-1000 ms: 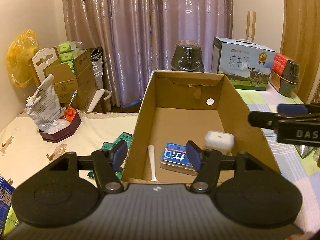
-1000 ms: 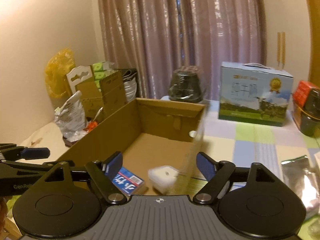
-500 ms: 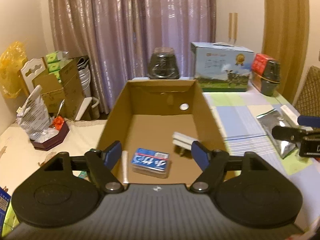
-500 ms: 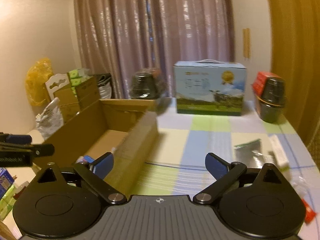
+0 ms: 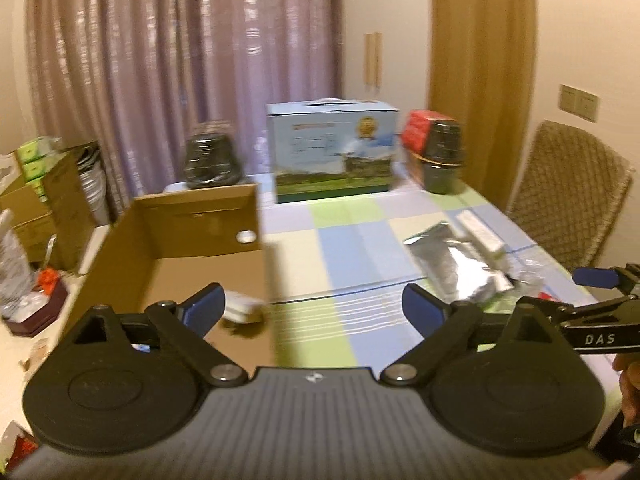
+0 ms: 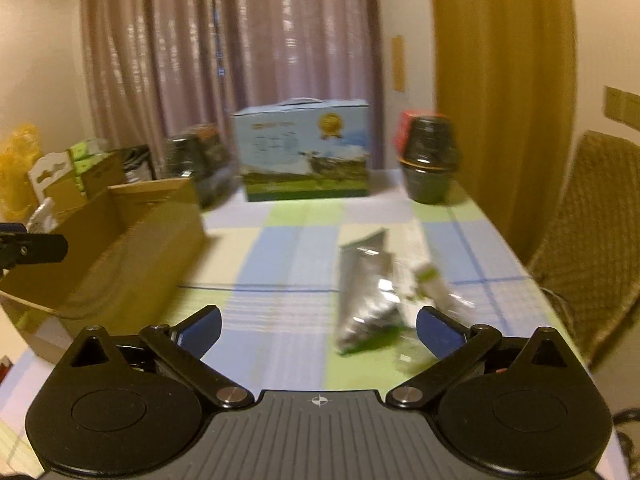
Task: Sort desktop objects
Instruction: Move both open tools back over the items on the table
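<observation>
Grippers both empty, jaws opening: left gripper, right gripper. Step judged: reaching for next item. Foil pouch on tablecloth at 12 o'clock of right gripper, white tube at 1 o'clock. Cardboard box at 10 o'clock. Next: straddle pouch, close. Table edge, wicker chair at 3 o'clock; open cloth between.

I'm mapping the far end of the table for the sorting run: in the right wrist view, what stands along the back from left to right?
Cardboard box → dark jar → blue carton with a handle → dark stacked pot → woven chair.
</observation>
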`<state>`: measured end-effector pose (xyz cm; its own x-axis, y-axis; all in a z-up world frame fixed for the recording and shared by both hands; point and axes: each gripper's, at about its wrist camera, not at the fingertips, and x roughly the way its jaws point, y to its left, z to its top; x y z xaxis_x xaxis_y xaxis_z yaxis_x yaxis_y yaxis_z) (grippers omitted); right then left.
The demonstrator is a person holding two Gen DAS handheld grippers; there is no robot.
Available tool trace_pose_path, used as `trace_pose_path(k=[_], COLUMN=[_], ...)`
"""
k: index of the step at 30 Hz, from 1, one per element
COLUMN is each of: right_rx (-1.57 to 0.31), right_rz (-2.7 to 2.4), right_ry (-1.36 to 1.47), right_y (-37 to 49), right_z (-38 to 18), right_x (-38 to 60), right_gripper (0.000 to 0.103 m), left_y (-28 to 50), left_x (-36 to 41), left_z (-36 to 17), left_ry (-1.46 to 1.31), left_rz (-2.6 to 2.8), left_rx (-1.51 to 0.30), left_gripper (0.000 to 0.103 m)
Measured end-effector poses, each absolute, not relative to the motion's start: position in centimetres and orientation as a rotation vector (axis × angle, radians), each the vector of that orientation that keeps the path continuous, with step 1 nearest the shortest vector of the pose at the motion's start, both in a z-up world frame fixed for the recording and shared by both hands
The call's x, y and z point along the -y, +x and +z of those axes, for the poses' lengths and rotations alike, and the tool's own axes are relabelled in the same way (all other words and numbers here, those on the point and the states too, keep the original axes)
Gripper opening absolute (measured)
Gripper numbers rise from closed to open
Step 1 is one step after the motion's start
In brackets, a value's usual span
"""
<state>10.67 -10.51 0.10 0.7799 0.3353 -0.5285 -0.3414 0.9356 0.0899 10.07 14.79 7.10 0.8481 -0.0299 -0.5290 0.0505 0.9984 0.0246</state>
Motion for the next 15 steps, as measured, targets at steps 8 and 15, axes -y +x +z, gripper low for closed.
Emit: trace_pose_path(k=[8, 15], right_rx=[-0.588, -0.587], right_rz=[0.268, 0.215], right_ry=[-0.022, -0.012], right_y=[9.7, 9.0], right_z=[-0.5, -0.5], right_x=[16.0, 18.9], right_gripper=[0.101, 0.101], left_y=[11.2, 11.2], left_x=[-10.0, -8.2], left_z=[6.9, 6.8], left_ry=[0.022, 0.014], left_rz=[-0.121, -0.158], left_rx=[-0.551, -0.557], left_gripper=[0.098, 0.101])
